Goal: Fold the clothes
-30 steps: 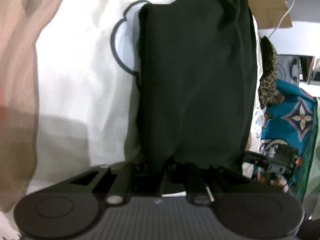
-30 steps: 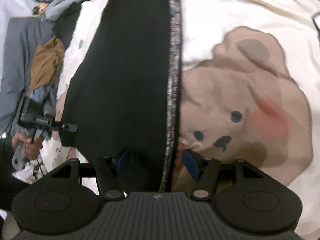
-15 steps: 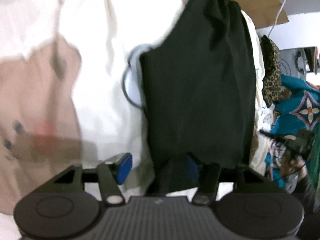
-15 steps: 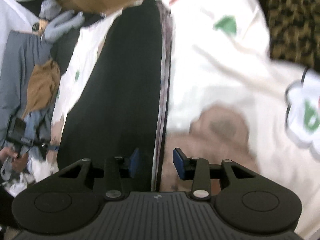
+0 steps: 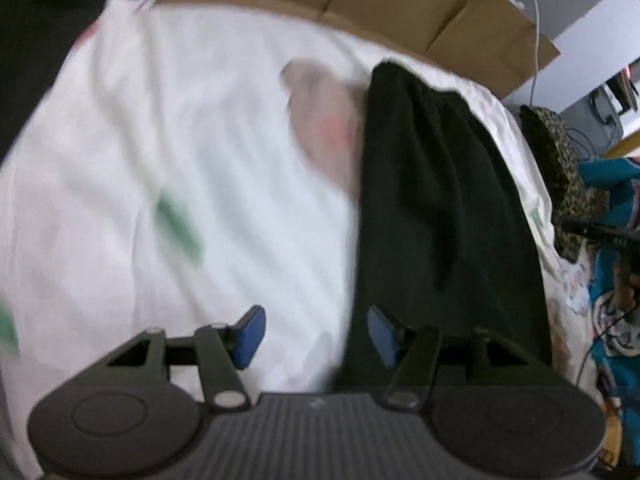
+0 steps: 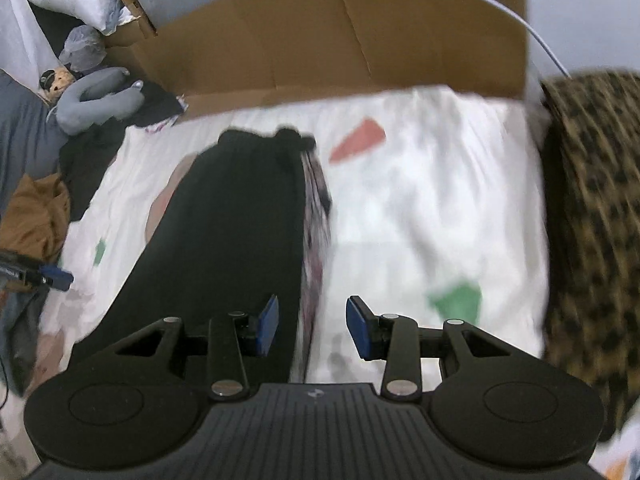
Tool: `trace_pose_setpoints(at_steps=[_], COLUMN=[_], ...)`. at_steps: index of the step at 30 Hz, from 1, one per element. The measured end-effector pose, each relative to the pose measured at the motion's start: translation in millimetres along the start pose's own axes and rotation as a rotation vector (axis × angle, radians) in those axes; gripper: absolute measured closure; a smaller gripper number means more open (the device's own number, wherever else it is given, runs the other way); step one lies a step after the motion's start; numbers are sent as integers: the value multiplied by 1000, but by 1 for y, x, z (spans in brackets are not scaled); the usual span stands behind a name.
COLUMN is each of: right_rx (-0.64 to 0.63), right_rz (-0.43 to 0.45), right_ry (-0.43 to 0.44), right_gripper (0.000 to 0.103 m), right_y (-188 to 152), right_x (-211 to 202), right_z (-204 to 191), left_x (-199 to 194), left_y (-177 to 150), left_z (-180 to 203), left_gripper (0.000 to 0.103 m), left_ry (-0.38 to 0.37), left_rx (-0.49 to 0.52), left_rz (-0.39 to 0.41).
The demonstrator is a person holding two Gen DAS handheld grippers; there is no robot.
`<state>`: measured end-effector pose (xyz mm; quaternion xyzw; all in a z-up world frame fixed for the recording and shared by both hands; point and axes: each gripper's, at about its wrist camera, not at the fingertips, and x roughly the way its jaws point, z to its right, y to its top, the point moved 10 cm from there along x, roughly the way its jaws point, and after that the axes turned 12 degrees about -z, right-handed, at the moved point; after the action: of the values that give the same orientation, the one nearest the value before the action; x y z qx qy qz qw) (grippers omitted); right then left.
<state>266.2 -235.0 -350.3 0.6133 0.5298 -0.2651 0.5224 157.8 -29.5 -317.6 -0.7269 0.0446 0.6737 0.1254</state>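
Note:
A long folded black garment (image 5: 444, 208) lies flat on a white printed bedsheet (image 5: 200, 160). It also shows in the right wrist view (image 6: 236, 232), with a patterned edge along its right side. My left gripper (image 5: 316, 334) is open and empty, raised above the sheet at the garment's left edge. My right gripper (image 6: 312, 326) is open and empty, raised over the garment's right edge. The other gripper's tip (image 6: 52, 276) shows at the far left of the right wrist view.
A brown cardboard box (image 6: 340, 32) stands behind the bed. A leopard-print cloth (image 6: 592, 240) lies at the right. A brown garment (image 6: 32, 220), grey clothes and a grey plush toy (image 6: 96, 96) pile at the left. A teal patterned fabric (image 5: 616, 320) is at the far right.
Both grippers opened, let go of the black garment and lifted away. The garment now lies flat on the sheet. Both views have tilted up toward the cardboard box.

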Motion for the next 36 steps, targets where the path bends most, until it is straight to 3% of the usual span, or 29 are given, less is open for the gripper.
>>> trace_pose_setpoints(at_steps=[7, 15, 24, 28, 36], right_rx=[-20, 49, 36, 2, -108], right_rz=[60, 45, -9, -12, 25], right_ry=[-58, -39, -46, -68, -119], right_gripper=[58, 58, 61, 82, 91], right_y=[82, 126, 143, 148, 156], right_x=[40, 89, 121, 128, 118], right_z=[-17, -11, -18, -22, -35], left_x=[16, 50, 93, 106, 107], left_y=[111, 174, 188, 189, 196], left_z=[43, 60, 70, 67, 70], left_gripper=[44, 45, 48, 48, 64], left_ry=[19, 43, 37, 39, 59], left_rx=[83, 83, 93, 84, 95], left_rz=[120, 198, 157, 143, 167])
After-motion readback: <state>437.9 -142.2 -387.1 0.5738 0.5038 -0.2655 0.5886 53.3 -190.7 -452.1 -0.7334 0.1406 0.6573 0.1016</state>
